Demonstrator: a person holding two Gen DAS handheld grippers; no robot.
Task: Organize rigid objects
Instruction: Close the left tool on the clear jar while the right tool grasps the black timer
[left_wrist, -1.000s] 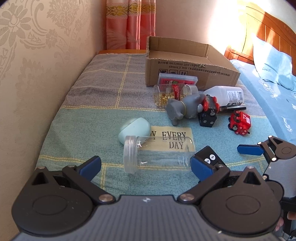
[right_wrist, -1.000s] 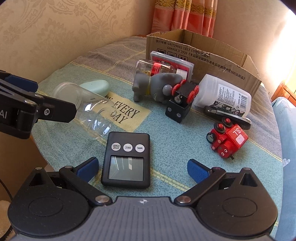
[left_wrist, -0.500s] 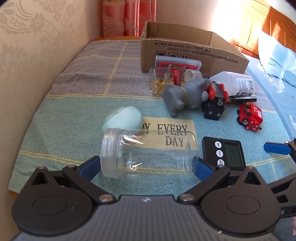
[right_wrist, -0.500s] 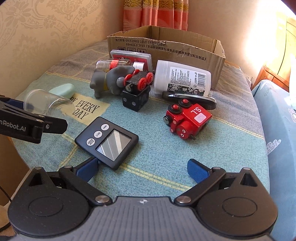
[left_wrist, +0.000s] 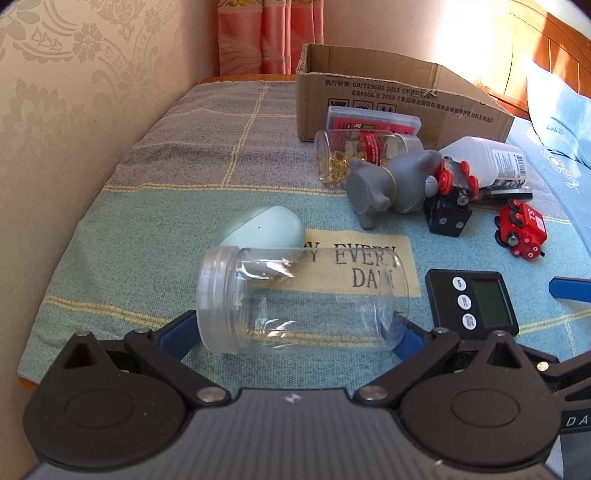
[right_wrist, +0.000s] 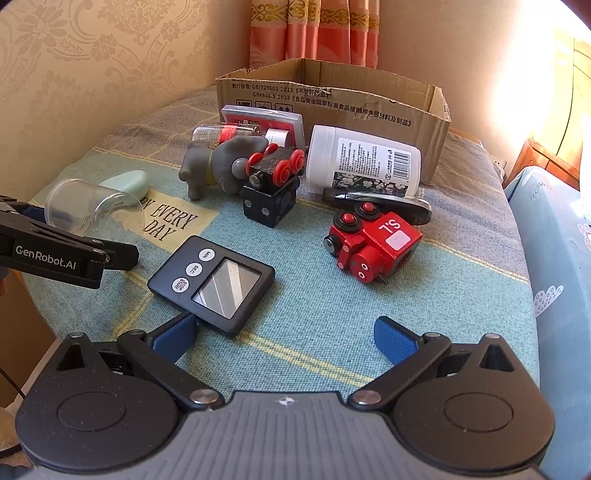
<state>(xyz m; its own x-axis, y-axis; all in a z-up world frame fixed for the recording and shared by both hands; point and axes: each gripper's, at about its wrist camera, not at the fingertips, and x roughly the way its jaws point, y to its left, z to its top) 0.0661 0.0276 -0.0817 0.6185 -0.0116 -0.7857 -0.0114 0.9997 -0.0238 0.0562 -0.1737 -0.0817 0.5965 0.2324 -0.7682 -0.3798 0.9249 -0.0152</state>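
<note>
Between the left claw (left_wrist: 295, 328) fingers lies the clear plastic jar (left_wrist: 301, 299), on its side, lid end toward the claw's left finger, base toward the right one. Both blue pads sit at the jar's ends; whether they press it cannot be told, but the jaws are spread wide, unclenched. Jar transparent, colourless, ribbed lid; the cloth's printed "EVERY DAY" reads through its wall. It rests on the counter (left_wrist: 155, 236), just in front of the mint-green case (left_wrist: 264, 227).

Left wrist view only: yellow capsules inside the capsule bottle (left_wrist: 354, 155). Right wrist view only: the barcode label on the white bottle (right_wrist: 364, 162), and the left claw's side with "GenRobot.AI" lettering.

Right claw (right_wrist: 286, 334) released, jaws wide, holding nothing. Its left pad sits at the near corner of the black timer (right_wrist: 212, 280); the red toy train (right_wrist: 373, 247) lies beyond. Cardboard box (right_wrist: 332, 99) stands at the back.
</note>
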